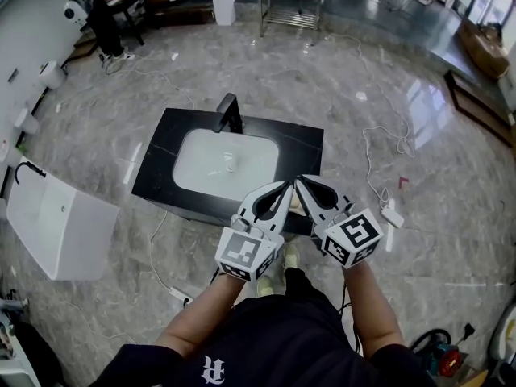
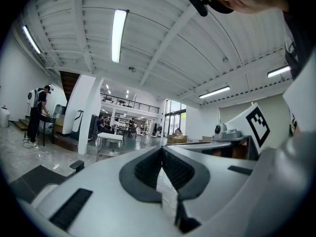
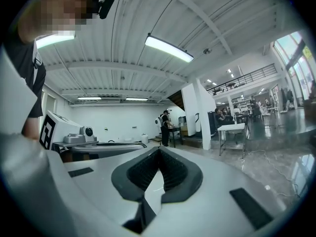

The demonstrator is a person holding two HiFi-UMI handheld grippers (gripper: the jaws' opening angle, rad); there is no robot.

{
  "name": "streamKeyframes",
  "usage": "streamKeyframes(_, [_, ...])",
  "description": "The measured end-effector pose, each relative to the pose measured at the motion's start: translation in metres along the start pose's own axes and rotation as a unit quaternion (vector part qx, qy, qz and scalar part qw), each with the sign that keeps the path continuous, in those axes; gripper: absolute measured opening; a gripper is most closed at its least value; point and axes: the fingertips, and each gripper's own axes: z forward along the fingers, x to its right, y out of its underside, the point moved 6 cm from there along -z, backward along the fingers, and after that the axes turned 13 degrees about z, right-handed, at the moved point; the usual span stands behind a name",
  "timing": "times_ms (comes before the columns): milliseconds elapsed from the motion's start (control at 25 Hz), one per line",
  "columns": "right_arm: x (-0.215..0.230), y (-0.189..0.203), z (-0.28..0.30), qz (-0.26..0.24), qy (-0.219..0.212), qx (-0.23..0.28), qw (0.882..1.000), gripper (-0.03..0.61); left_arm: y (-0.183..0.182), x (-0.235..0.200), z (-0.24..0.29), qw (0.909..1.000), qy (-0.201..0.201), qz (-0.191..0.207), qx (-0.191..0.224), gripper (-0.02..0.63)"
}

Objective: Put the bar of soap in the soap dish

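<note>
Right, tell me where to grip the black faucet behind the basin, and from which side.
Probably take the faucet by its upright stem, coming from the near side over the basin and clamping its left and right faces. It stands as a narrow, tall post at the basin's far rim, so those flanks look free; finer shape is too small to tell.

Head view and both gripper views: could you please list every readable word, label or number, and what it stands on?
None can be read as words.
Left marker cube, right marker cube: black-and-white square patterns, no letters.
Shirt: white emblem, too blurred to read.
</note>
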Motion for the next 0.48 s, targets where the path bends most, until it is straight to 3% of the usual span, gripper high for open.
streamKeyframes(480, [-0.018, -0.012, -0.017, -0.02, -0.004, 0.016, 1.0, 0.008, -0.018, 0.011, -0.012, 0.9998, 0.0, 0.012, 0.017, 0.006])
